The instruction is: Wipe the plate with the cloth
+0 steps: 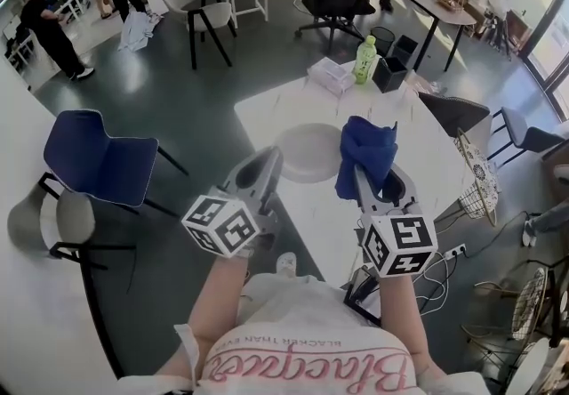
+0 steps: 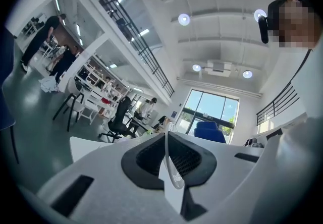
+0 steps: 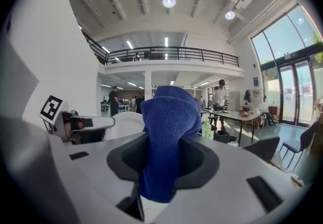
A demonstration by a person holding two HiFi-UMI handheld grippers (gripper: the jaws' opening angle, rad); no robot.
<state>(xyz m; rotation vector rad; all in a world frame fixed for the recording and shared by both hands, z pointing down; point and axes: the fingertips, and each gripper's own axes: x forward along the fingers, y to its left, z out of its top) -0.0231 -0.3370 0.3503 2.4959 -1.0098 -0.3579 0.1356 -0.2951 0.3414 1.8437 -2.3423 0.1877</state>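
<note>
In the head view a white round plate is held over the white table. My left gripper is shut on its left rim. The left gripper view shows the thin plate edge pinched between the dark pads of that gripper. My right gripper is shut on a bunched blue cloth, just right of the plate's rim. In the right gripper view the cloth stands up from the jaws of the right gripper, with the plate and left gripper to the left.
At the table's far end stand a green bottle, a black container and a white box. A wire basket hangs at the right edge. A blue chair stands left, a dark chair right. People stand far back.
</note>
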